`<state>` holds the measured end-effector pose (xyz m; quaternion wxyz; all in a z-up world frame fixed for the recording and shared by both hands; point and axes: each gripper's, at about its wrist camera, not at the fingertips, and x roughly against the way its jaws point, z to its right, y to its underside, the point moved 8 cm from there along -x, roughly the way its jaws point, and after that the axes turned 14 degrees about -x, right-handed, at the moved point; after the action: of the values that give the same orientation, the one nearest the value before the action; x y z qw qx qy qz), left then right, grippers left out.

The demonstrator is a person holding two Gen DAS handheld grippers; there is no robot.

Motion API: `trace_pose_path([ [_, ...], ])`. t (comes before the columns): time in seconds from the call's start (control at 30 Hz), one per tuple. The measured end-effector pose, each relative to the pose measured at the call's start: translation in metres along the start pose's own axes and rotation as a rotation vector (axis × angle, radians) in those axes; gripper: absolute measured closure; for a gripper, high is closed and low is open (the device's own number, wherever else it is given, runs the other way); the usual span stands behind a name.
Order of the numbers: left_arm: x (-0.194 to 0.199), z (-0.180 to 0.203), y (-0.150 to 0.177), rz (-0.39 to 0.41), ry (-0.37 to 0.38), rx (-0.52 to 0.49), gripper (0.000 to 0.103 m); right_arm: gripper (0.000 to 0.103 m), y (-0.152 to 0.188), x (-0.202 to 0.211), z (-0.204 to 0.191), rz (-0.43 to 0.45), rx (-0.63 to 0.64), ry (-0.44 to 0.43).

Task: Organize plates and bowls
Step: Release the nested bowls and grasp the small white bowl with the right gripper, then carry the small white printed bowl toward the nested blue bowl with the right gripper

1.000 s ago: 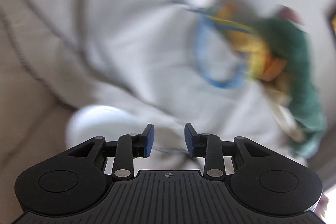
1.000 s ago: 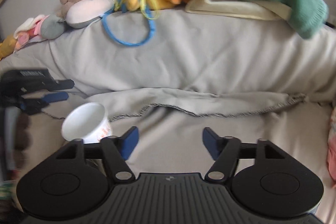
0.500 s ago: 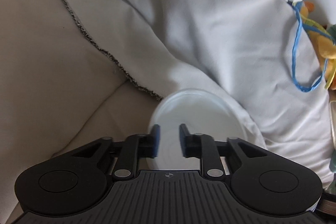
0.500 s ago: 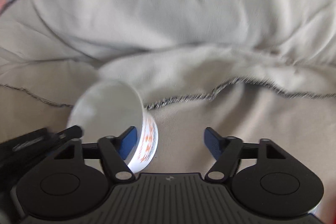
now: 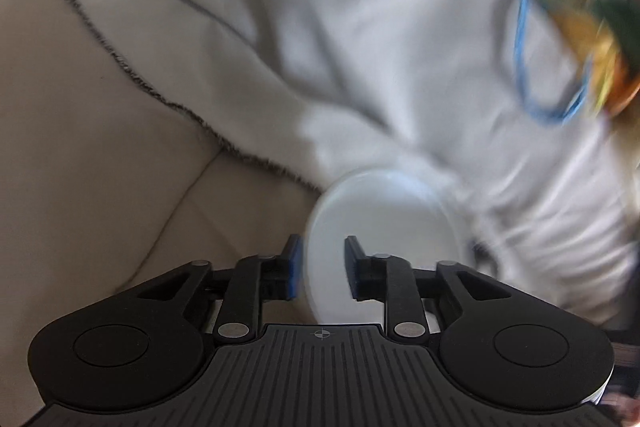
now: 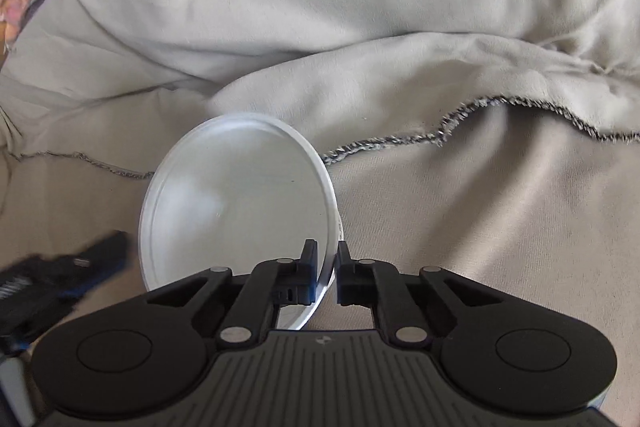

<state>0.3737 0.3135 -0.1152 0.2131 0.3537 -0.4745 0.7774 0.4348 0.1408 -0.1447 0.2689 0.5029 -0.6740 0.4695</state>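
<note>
A white bowl [image 6: 240, 199] lies tilted on the beige sofa seat, its mouth toward the right wrist camera. My right gripper [image 6: 325, 275] is shut on the bowl's right rim, one finger inside and one outside. In the left wrist view the same bowl [image 5: 380, 219] shows blurred. My left gripper [image 5: 320, 273] is narrowly open with its jaws straddling the bowl's left rim, not pinching it. The left gripper also shows as a dark blur at the lower left of the right wrist view [image 6: 60, 275].
A light grey blanket [image 6: 360, 27] with a dark stitched hem drapes over the sofa back and onto the seat cushion [image 6: 500, 207]. Stuffed toys and a blue cord [image 5: 532, 67] lie along the sofa top at the upper right of the left wrist view.
My right gripper has closed from wide open onto the bowl's rim. My left gripper has come down to the bowl and shifted so that the rim sits between its jaws.
</note>
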Motion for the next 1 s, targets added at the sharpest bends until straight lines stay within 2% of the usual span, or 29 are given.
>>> trace_pose_path([
  [0.07,-0.015,0.007,0.002,-0.034,-0.064,-0.032,0.071,0.094,-0.002,0.001,0.012,-0.011,-0.017,-0.002],
  [0.13,-0.026,0.015,0.007,-0.070,-0.048,-0.024,0.071,0.094,-0.005,0.004,0.025,-0.032,-0.054,-0.035],
  [0.2,-0.032,0.030,0.009,-0.095,0.010,-0.022,0.079,0.094,-0.007,0.010,0.035,-0.036,-0.064,-0.064],
  [0.27,-0.032,0.052,0.010,-0.109,0.070,-0.050,0.076,0.094,-0.007,0.022,0.046,-0.014,-0.044,-0.080],
  [0.37,-0.030,0.093,0.014,-0.128,0.108,-0.104,0.076,0.093,-0.008,0.051,0.068,0.046,-0.009,-0.074],
  [0.5,-0.037,0.141,0.038,-0.235,0.198,-0.097,0.076,0.093,-0.010,0.089,0.115,0.101,-0.027,-0.031],
  [0.63,-0.051,0.176,0.065,-0.322,0.264,-0.135,0.076,0.093,-0.017,0.104,0.168,0.149,-0.090,-0.006],
  [0.77,-0.052,0.194,0.080,-0.348,0.238,-0.256,0.074,0.083,-0.013,0.104,0.207,0.174,-0.158,-0.031],
  [0.8,-0.048,0.196,0.082,-0.370,0.235,-0.257,0.073,0.076,-0.014,0.101,0.213,0.163,-0.174,-0.028],
  [0.9,-0.035,0.200,0.088,-0.420,0.226,-0.226,0.074,0.074,-0.017,0.106,0.220,0.168,-0.188,-0.049],
  [1.0,-0.019,0.205,0.087,-0.416,0.228,-0.223,0.074,0.066,-0.017,0.111,0.217,0.177,-0.157,-0.059],
])
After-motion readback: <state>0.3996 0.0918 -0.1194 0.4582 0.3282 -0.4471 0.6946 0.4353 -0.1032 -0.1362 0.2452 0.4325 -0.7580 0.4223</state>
